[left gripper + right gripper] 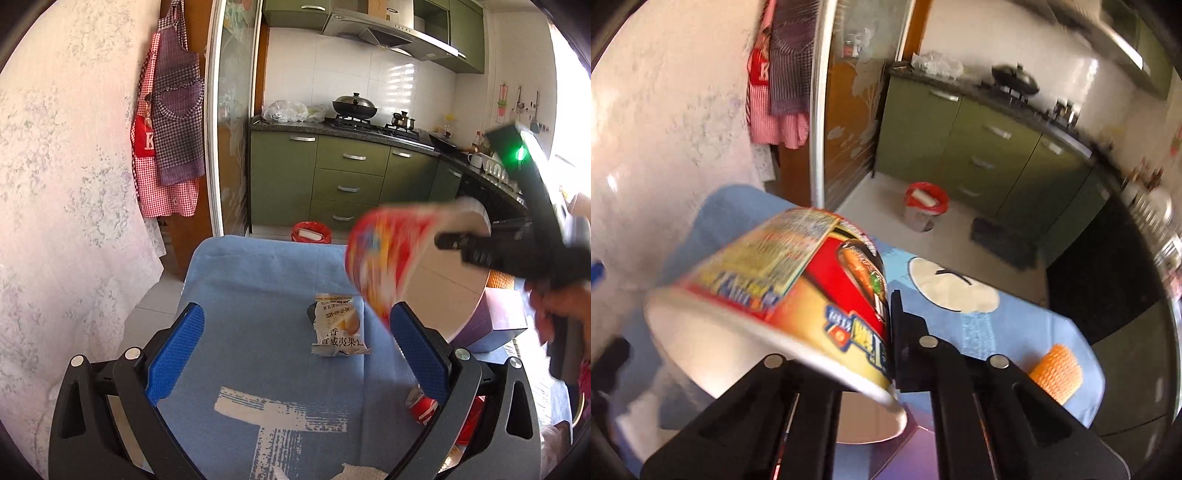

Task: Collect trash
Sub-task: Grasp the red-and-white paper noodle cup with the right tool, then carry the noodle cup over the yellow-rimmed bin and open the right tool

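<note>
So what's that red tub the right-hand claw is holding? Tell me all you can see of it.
The noodle cup is a printed paper tub, red and yellow with a food photo and small text. It tapers from a wide white rim to a narrower base. It lies tilted, its open mouth toward the camera, seemingly empty. The right gripper pinches its wall, holding it in the air above the blue cloth. It is motion-blurred.

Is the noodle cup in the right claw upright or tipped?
Tipped: the noodle cup lies sideways in the right claw, white open mouth facing the camera.
</note>
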The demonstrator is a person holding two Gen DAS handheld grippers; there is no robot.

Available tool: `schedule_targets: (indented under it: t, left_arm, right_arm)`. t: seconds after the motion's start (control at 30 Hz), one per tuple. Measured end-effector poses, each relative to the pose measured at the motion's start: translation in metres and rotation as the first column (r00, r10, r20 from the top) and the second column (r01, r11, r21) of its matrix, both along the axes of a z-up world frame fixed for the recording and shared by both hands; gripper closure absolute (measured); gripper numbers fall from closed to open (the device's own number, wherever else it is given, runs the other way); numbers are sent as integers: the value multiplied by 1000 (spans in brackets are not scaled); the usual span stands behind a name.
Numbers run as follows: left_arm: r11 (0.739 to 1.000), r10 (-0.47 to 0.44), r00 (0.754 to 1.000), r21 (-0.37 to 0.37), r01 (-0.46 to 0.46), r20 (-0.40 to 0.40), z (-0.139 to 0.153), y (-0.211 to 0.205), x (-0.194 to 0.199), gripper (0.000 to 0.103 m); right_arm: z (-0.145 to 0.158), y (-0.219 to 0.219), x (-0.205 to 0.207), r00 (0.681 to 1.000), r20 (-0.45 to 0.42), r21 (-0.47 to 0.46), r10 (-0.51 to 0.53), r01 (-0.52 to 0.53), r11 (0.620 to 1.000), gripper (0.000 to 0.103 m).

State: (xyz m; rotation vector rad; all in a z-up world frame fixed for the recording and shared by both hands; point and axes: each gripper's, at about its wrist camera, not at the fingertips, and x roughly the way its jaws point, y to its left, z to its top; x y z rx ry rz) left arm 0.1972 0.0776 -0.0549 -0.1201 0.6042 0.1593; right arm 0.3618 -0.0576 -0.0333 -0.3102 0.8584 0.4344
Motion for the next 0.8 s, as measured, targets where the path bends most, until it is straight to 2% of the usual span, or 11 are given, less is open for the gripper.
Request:
schedule_targets:
  t: [0.1,0.2,0.27,0.4,0.47,0.57,0.67,0.7,0.77,0.8]
  left_arm:
    - [1000,-6,1000,-2,6,10,2,-1,-2,4]
    - [1000,-24,999,8,23,22,3,-6,-6,4]
    - [999,-38,999,19,37,23,3,-11,-7,4]
    - [997,-70,997,27,69,24,4,-20,-9,4]
    - [995,-88,996,39,86,33,6,-26,-11,4]
    - [993,-116,992,43,114,47,9,-34,-17,4]
    - [989,-142,988,43,140,60,12,-40,-20,4]
    - [988,-150,987,41,148,62,12,-42,-21,4]
    - [985,-169,983,39,167,67,13,-47,-23,4]
    - [984,-177,982,39,175,69,13,-50,-24,4]
  right_arm:
    - [26,-25,13,996,-85,128,-40,51,990,101]
    - [52,-64,18,981,-176,208,-83,120,971,101]
    - [65,-100,13,966,-232,223,-118,171,960,101]
    - [78,-201,-15,907,-346,210,-241,325,922,101]
    - [73,-254,-37,862,-397,189,-314,411,892,101]
    - [55,-343,-77,767,-470,144,-437,555,819,100]
    - [19,-423,-119,640,-552,85,-535,681,727,100]
    - [5,-439,-129,604,-570,58,-557,705,707,100]
    - [-32,-478,-149,507,-622,2,-596,763,646,100]
    - [-48,-488,-154,477,-641,-13,-602,776,630,99]
